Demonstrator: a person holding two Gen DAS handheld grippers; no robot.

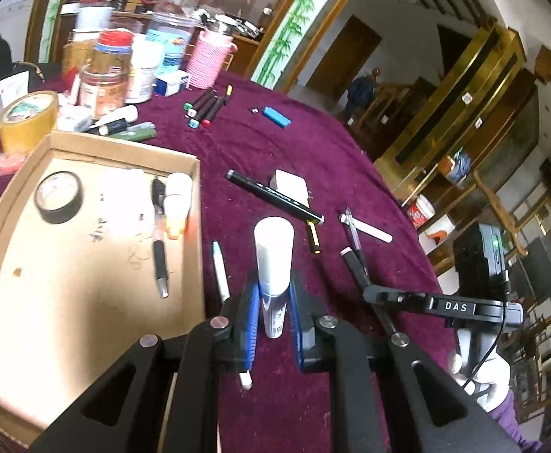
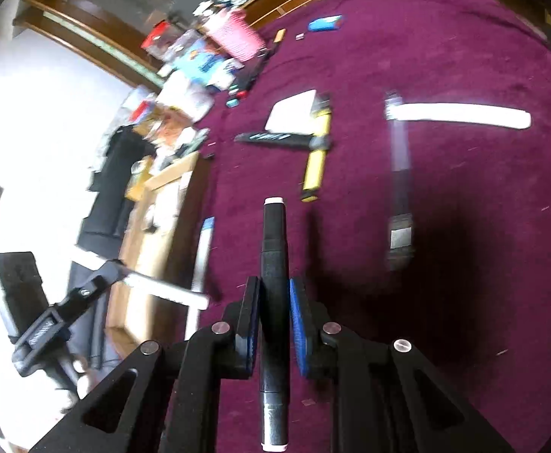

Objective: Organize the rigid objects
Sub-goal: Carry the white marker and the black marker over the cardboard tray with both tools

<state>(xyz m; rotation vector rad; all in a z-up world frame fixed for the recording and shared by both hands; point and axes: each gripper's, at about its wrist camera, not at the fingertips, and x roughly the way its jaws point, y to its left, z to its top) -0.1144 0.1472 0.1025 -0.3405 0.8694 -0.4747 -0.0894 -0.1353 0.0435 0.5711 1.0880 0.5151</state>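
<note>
The left tool (image 1: pixel 271 315) is clamped on a white tube (image 1: pixel 274 264), which stands between the blue pads (image 1: pixel 252 315) with its capped end pointing away from the camera. The right tool (image 2: pixel 275 324) grips a black marker (image 2: pixel 274 302) about mid-length; the marker runs straight along the finger axis and overhangs at both ends. Both items appear lifted clear of the maroon tabletop (image 1: pixel 351 158).

The cardboard box (image 1: pixel 86 264) lies to the left of the left tool and already holds a roll of black tape (image 1: pixel 58 197), a pen (image 1: pixel 159 234) and a small bottle (image 1: pixel 177 204). It is the likely destination.

Hazards, as judged from this position:

- Slip. The tube is round and smooth, and only its lower part sits in the pads. A tilt or a quick swing could let it pivot or slide out.
- Rotation. The marker is held at one narrow band. Contact of either overhanging end with the box wall would lever it out of the grip.
- Tool collision. The right tool shows near the left tool in the left wrist view. If both head for the box together, they may clash.
- Disturbance. A white pen (image 1: pixel 220 268) lies just beside the box wall, under the probable path. A low pass could knock it.
- The right wrist view is blurred, so the exact clearance cannot be judged.
</note>
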